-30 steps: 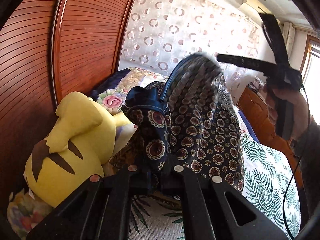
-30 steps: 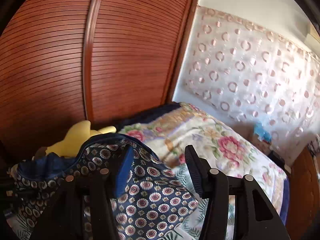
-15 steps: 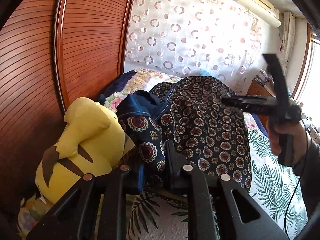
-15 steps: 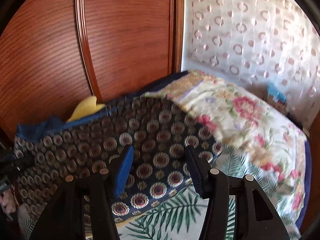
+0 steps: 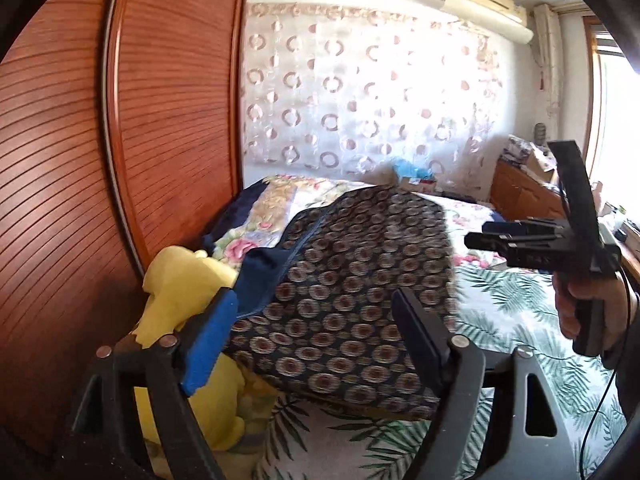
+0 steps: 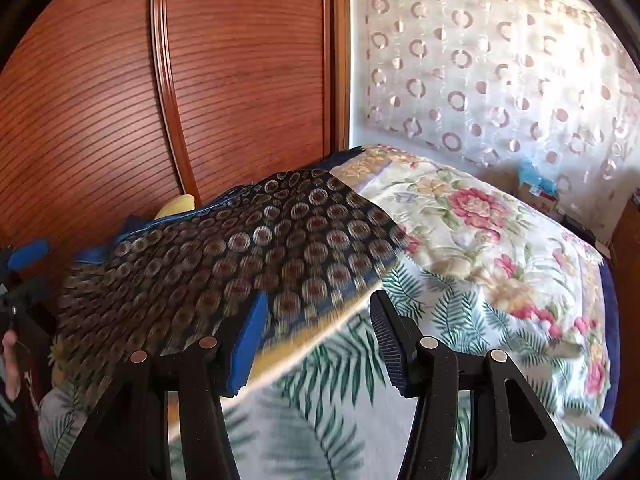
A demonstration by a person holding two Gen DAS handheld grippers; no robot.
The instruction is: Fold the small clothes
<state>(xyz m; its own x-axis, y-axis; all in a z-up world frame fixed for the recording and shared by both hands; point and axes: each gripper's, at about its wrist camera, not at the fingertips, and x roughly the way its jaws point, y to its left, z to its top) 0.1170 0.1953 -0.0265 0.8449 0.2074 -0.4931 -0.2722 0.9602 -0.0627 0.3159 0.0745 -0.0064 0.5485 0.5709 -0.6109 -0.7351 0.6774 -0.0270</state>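
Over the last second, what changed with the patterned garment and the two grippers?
The left gripper let go of the patterned garment; its jaws are opening, pads clear of the cloth. The garment dropped from bunched and raised to spread on the bed. The right gripper stayed open and empty; the yellow plush kept its place.

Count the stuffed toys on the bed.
1. The yellow toy lies by the wooden wardrobe, left of the patterned garment and partly under it; others may be hidden.

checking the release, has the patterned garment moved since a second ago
Yes. The patterned garment, released by the opening left gripper, has dropped flatter onto the bed, beside the yellow plush.
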